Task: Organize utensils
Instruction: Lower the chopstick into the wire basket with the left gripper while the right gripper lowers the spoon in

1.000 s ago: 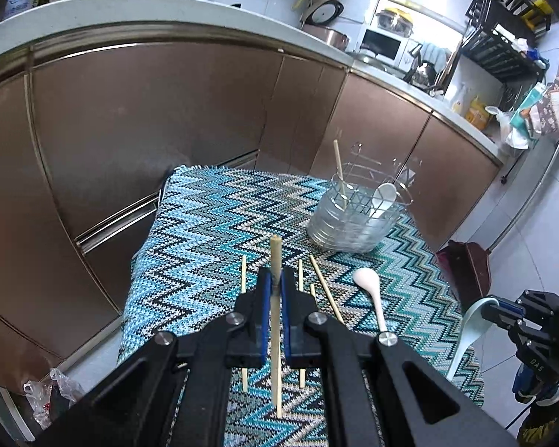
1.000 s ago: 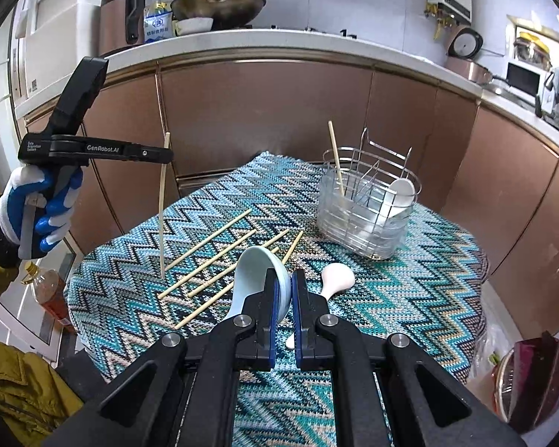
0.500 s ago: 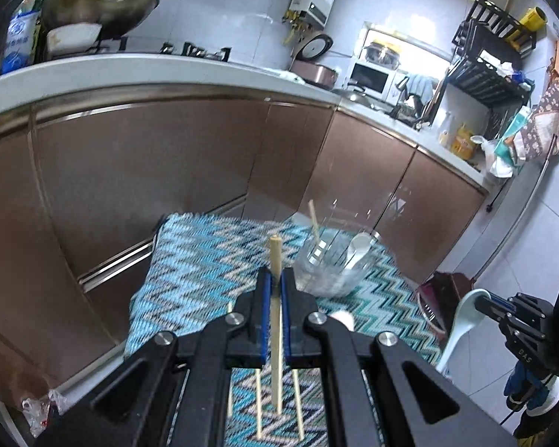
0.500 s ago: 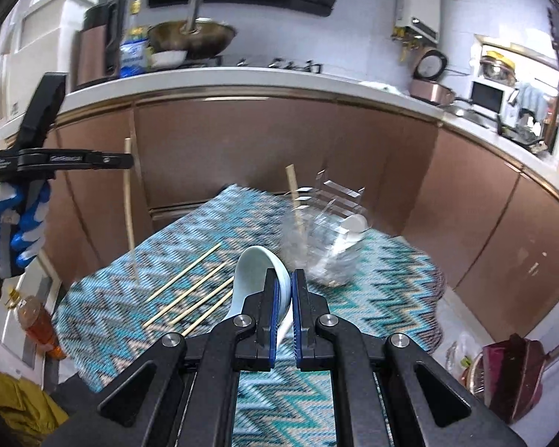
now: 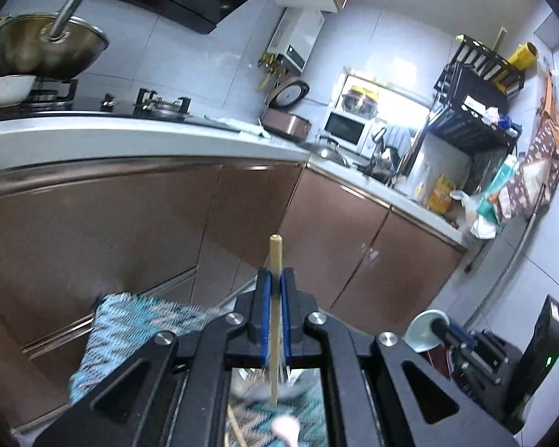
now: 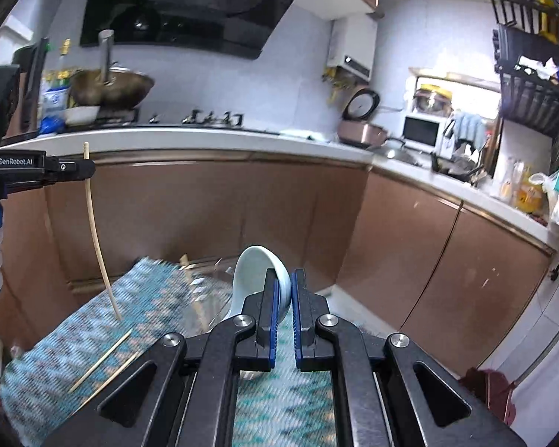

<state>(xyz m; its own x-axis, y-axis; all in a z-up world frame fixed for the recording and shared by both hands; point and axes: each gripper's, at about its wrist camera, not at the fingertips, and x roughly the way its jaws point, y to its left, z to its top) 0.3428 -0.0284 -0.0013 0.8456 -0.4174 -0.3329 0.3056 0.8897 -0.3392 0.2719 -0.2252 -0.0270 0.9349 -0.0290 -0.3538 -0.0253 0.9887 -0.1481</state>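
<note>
My left gripper (image 5: pixel 275 283) is shut on a wooden chopstick (image 5: pixel 275 257), held upright high above the table; it also shows in the right wrist view (image 6: pixel 93 223). My right gripper (image 6: pixel 283 283) is shut on a pale blue ceramic spoon (image 6: pixel 251 272), also seen in the left wrist view (image 5: pixel 423 329). The wire utensil basket (image 6: pixel 205 298) is blurred and partly hidden behind the right gripper. Loose chopsticks (image 6: pixel 100 361) lie on the zigzag tablecloth (image 6: pixel 74 335). A white spoon (image 5: pixel 285 426) lies on the cloth below my left gripper.
Brown cabinets (image 5: pixel 130 223) and a white countertop (image 5: pixel 130 130) curve behind the table. A wok (image 5: pixel 48 44), a rice cooker (image 5: pixel 285 123) and a microwave (image 5: pixel 346 130) stand on the counter. A dark red dustpan (image 6: pixel 492 391) sits on the floor at right.
Both grippers have risen and tilted up with their loads; the table and basket have dropped to the bottom of both views. The left gripper has moved toward the basket.
</note>
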